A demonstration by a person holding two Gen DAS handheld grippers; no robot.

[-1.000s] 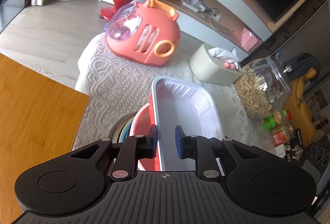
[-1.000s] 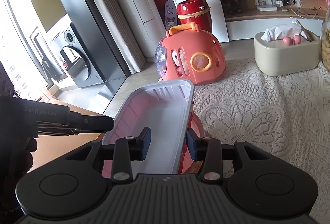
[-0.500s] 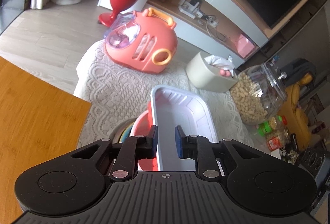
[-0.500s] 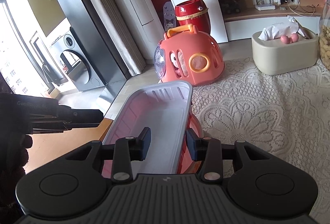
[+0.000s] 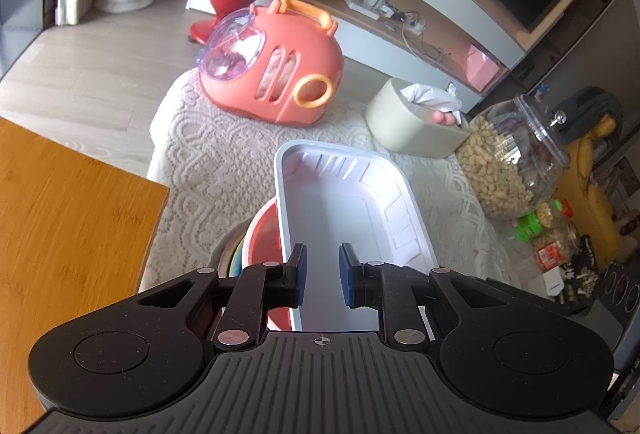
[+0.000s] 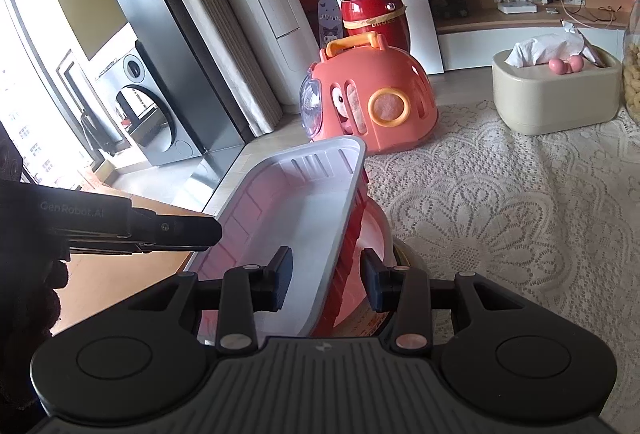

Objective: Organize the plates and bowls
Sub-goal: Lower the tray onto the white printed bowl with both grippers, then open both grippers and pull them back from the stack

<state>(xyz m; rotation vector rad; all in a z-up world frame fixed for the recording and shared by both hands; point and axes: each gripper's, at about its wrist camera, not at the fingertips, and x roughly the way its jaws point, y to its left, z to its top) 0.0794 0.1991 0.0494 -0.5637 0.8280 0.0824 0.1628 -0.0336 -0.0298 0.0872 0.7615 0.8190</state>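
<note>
A white rectangular tray [image 5: 348,202] with a red outside sits tilted over a pink bowl [image 5: 260,234], which tops a stack of bowls [image 5: 234,254]. My left gripper [image 5: 323,276] is shut on the tray's left wall, one finger outside and one inside. In the right wrist view the tray [image 6: 304,202] slopes down to the left above the pink bowl [image 6: 374,234]. There my right gripper [image 6: 326,280] is shut on the tray's right wall. The left gripper [image 6: 180,232] reaches the tray's left edge. Most of the stack is hidden.
The stack stands on a lace cloth [image 5: 212,162] beside a wooden table [image 5: 72,214]. Behind it are a pink pet carrier [image 5: 280,74], a beige tissue box [image 5: 404,126] and a jar of peanuts [image 5: 508,170]. Small jars and clutter crowd the right.
The left gripper drifted slightly away and back with the tray still between its fingers. The right gripper and the tray's place in its view stay the same.
</note>
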